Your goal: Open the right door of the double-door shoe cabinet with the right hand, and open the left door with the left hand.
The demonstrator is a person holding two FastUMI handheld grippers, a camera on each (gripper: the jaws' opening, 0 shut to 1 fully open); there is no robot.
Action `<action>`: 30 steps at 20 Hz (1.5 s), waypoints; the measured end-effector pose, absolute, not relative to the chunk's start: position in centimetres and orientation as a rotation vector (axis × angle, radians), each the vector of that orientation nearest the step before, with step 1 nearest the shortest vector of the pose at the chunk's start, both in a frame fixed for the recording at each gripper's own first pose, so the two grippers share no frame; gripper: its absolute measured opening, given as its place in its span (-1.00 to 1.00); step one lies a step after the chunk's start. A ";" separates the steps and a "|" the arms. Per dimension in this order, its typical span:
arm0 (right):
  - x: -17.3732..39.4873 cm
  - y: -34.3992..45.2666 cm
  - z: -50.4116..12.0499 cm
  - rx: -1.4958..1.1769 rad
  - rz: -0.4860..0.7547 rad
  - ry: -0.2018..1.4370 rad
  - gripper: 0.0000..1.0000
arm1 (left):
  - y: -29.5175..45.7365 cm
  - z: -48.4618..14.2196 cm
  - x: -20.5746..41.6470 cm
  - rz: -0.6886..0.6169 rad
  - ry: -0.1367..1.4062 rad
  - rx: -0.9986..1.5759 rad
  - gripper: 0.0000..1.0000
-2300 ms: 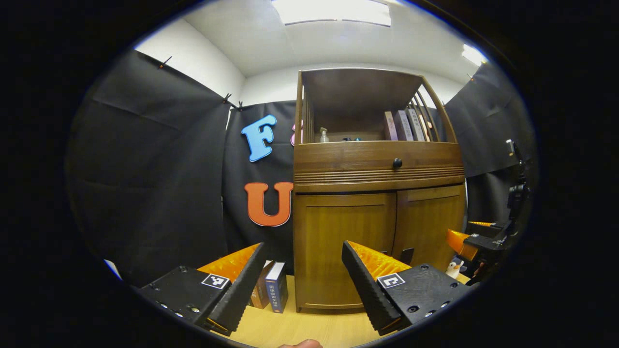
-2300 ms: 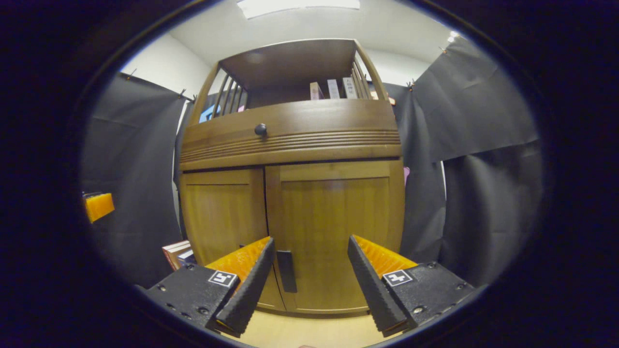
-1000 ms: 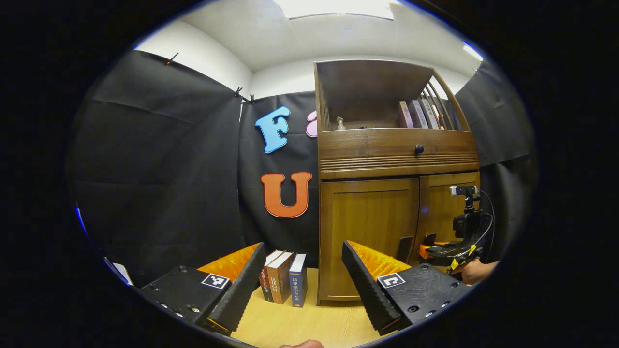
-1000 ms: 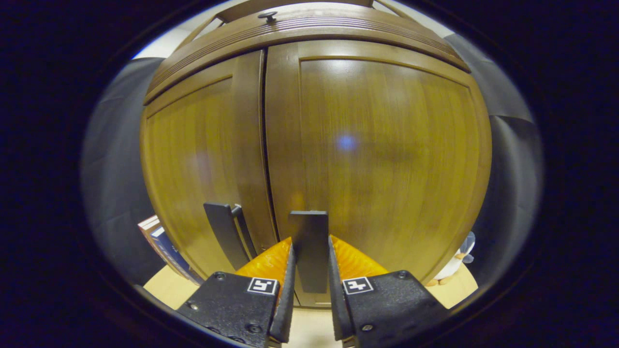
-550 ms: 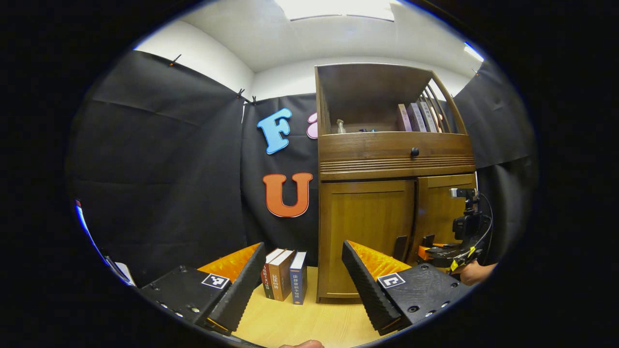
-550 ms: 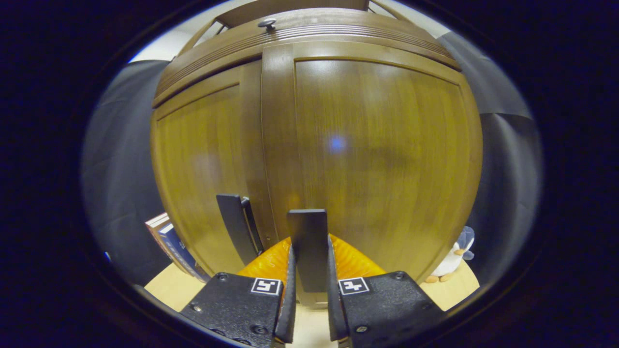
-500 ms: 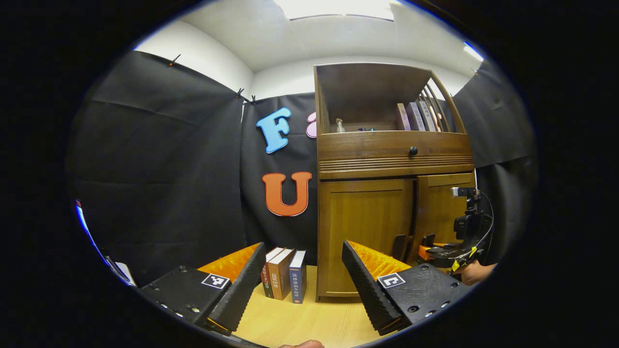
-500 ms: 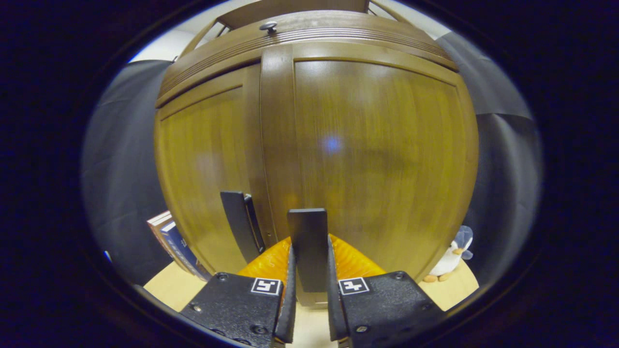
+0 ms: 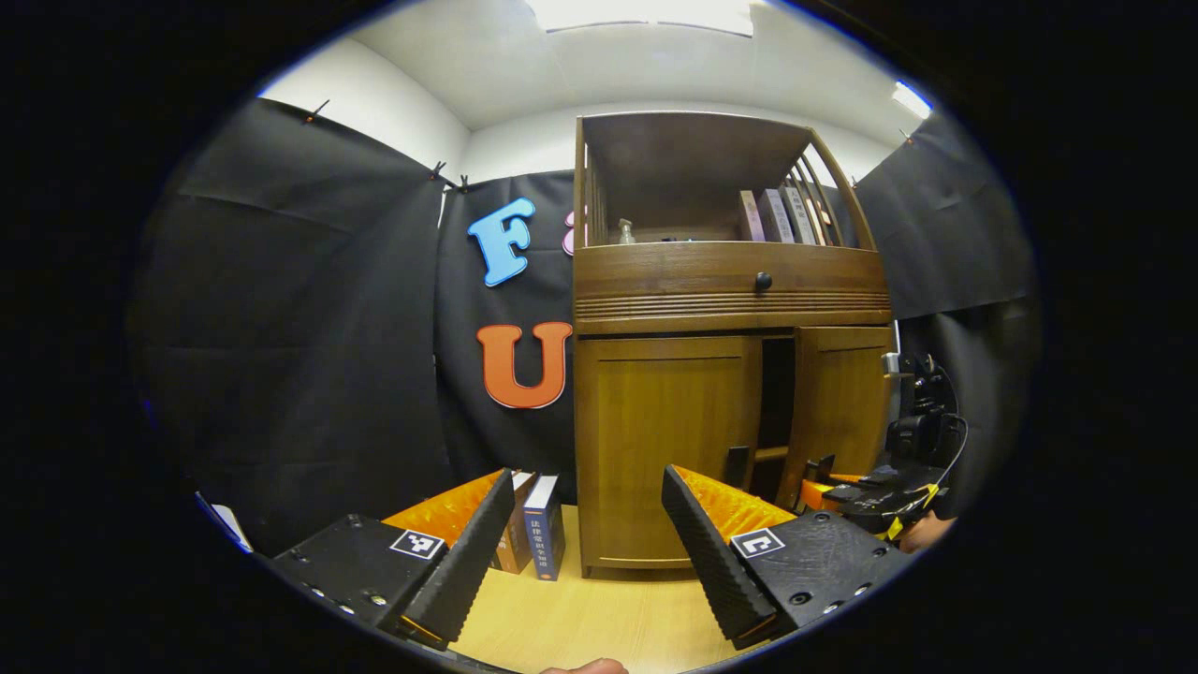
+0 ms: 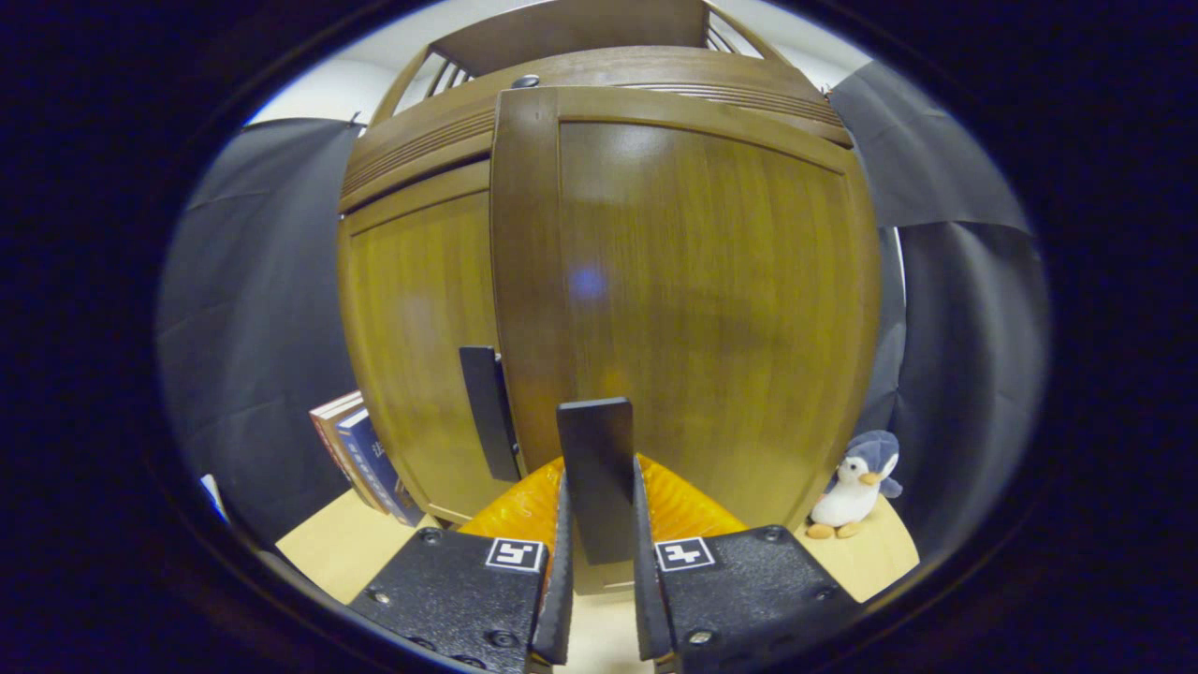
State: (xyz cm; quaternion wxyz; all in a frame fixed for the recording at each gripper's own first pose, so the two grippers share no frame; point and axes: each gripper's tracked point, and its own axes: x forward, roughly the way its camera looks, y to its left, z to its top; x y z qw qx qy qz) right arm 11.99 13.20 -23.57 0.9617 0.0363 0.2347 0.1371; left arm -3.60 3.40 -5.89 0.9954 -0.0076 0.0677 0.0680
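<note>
Right door [image 10: 693, 309] of the shoe cabinet [image 9: 730, 281]: partly swung out. In the left gripper view a dark vertical gap shows between its inner edge and the left door [image 9: 664, 449]. The right door's handle [image 10: 596, 477] is a flat black bar, long axis vertical, standing straight ahead between the fingers of the right hand-held gripper [image 10: 599, 599]; both fingers press on its two flat faces, so that gripper is clamped on it. In the left gripper view this gripper is low at the cabinet's right front, a hand behind it.

Left door: shut, flush with the cabinet front. Its handle [image 10: 489, 412], also a vertical black bar, sits at the door's inner edge, just beside the gap.

Left hand-held gripper [image 9: 590, 552]: fingers wide apart, holding nothing, well back from the cabinet above the bench [image 9: 580, 618]. The left handle [image 9: 737, 466] lies ahead and to the right of its centre line, just above the right finger's tip. Judgement: the left hand is the nearer free one to this handle; it must go forward and rightward, fingers kept side by side to straddle the upright bar.

Beyond: books [image 9: 533, 534] stand on the bench just left of the cabinet; a toy penguin [image 10: 852, 496] sits at its right.
</note>
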 end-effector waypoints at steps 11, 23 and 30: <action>6.6 8.6 -22.5 0.115 0.303 0.464 -0.39 | -2.0 -7.1 -1.4 0.030 0.168 -0.045 0.90; 2.9 2.5 -22.0 0.095 0.241 0.453 -0.48 | -6.0 -8.4 0.2 -0.038 0.199 -0.053 0.91; 1.5 -1.6 -22.1 0.111 0.172 0.462 -0.63 | -8.7 -9.1 1.6 -0.079 0.218 -0.066 0.91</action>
